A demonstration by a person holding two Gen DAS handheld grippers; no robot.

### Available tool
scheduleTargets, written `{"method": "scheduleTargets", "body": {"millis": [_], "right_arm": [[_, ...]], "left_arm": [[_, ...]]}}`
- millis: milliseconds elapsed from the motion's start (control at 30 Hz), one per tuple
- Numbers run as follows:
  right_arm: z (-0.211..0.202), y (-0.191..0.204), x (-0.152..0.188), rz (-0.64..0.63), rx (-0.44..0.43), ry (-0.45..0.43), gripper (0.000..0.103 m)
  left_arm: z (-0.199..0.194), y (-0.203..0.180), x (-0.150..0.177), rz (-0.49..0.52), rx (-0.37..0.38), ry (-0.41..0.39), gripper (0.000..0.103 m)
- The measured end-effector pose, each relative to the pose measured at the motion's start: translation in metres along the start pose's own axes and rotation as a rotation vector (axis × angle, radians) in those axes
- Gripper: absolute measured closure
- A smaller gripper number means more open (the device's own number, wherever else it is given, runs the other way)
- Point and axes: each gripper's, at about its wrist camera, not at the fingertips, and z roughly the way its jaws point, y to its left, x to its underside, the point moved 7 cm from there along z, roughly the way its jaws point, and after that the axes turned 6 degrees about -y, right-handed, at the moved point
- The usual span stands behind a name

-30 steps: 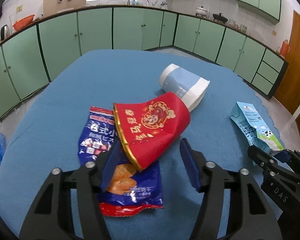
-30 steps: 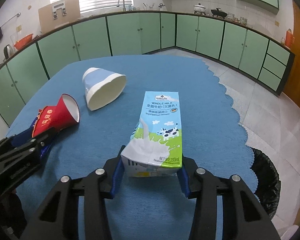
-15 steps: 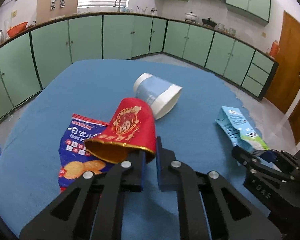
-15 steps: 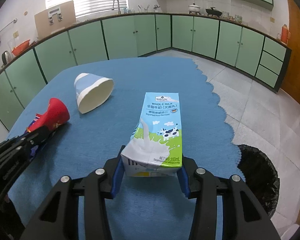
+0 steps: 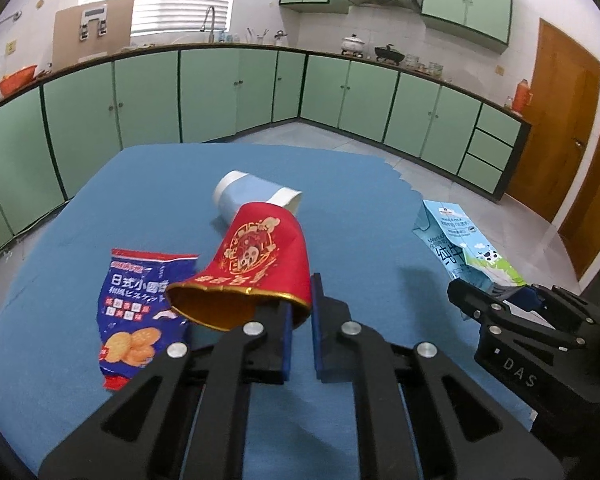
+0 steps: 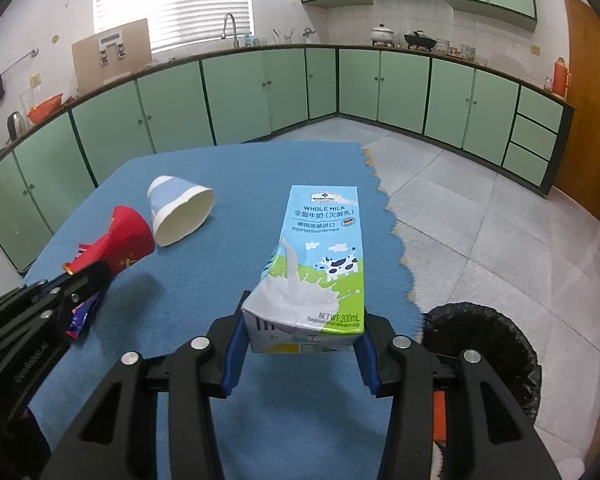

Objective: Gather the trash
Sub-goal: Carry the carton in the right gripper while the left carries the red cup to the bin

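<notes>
My left gripper (image 5: 300, 314) is shut on the rim of a red paper cup (image 5: 256, 264) with gold print and holds it above the blue table (image 5: 360, 216); the cup also shows in the right wrist view (image 6: 126, 238). My right gripper (image 6: 302, 350) is shut on a whole milk carton (image 6: 320, 260) and holds it above the table; the carton also shows in the left wrist view (image 5: 460, 244). A blue snack wrapper (image 5: 136, 300) and a blue and white paper cup (image 5: 252, 196) on its side lie on the table.
A black-lined trash bin (image 6: 484, 352) stands on the floor just past the table's right edge. Green kitchen cabinets (image 6: 260, 92) run along the far walls. A wooden door (image 5: 564, 128) is at the right.
My left gripper closed on the red cup's rim and lifted it off the snack wrapper. My right gripper raised the milk carton and moved it right, bringing the bin into view.
</notes>
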Motion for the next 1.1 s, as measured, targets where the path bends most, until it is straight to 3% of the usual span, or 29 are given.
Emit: {"method": "scheduleTargets", "body": {"millis": [567,1100], "right_arm": [[-0.045,-0.066,-0.001,0.051,0.075,-0.039,0.057],[-0.083,-0.168,0.019,0.136,0.241,-0.042,0.057]], "left_arm": [[-0.003,-0.074,-0.002,0.071,0.109,-0.010,0.097],[0.008,-0.193,0.012,0.164,0.297,0.008,0.097]]}}
